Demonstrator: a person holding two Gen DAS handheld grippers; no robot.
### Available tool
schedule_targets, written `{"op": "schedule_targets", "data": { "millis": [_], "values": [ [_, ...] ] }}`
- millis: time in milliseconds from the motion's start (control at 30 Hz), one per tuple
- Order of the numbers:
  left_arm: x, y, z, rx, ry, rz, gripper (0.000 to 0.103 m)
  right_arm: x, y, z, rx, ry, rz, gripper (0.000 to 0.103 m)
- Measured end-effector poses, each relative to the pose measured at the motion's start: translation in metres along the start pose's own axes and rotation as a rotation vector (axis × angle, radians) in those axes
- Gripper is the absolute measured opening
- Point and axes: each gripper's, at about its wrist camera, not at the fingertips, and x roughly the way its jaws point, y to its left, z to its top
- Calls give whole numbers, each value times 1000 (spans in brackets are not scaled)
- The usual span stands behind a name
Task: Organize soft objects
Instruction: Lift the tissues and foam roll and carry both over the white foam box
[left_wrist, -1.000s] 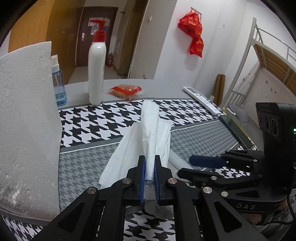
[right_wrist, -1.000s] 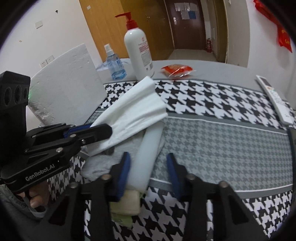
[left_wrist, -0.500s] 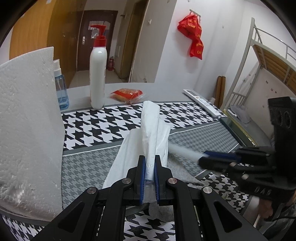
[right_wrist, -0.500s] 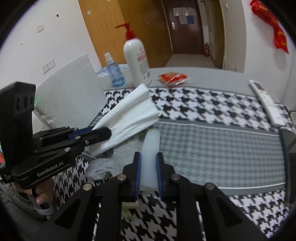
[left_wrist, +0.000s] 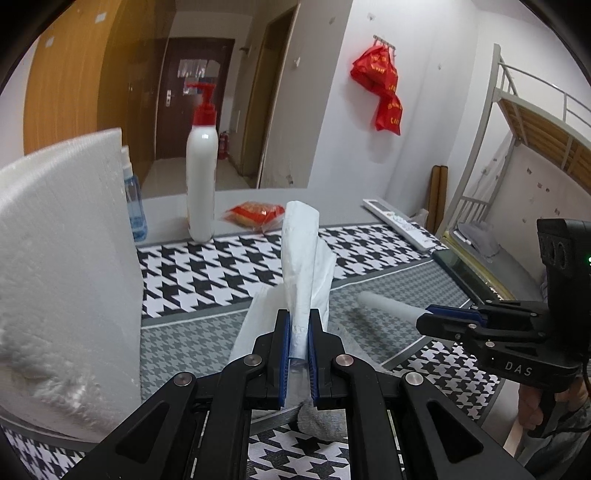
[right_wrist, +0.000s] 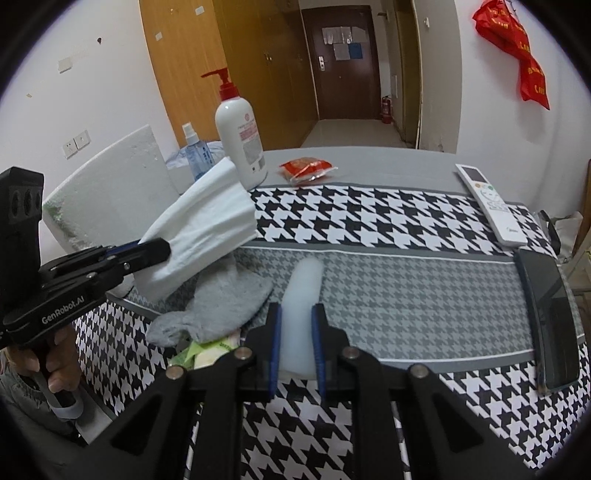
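My left gripper (left_wrist: 296, 320) is shut on a folded white tissue sheet (left_wrist: 301, 266) and holds it raised above the houndstooth cloth; it also shows in the right wrist view (right_wrist: 201, 229). My right gripper (right_wrist: 296, 312) is shut on a white foam tube (right_wrist: 304, 284), lifted off the table; the tube also shows in the left wrist view (left_wrist: 388, 304). A grey sock (right_wrist: 221, 299) lies crumpled on the cloth under the tissue. A yellow-green soft item (right_wrist: 207, 349) peeks from beneath the sock.
A white foam sheet (left_wrist: 62, 266) stands at the left. A pump bottle (right_wrist: 242, 136), a blue spray bottle (right_wrist: 194, 153) and a red snack packet (right_wrist: 306, 168) stand at the back. A remote (right_wrist: 489, 201) and a phone (right_wrist: 548, 317) lie at the right.
My right gripper closed on the foam tube and lifted it off the table, moving right. My left gripper kept hold of the tissue and raised it slightly.
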Motion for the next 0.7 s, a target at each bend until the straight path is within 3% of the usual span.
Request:
{"op": "schedule_targets", "data": {
  "millis": [700],
  "values": [
    [-47,-9,6,59,-99,91,9,-39,30,11,-21,-139,45,19]
  ]
}}
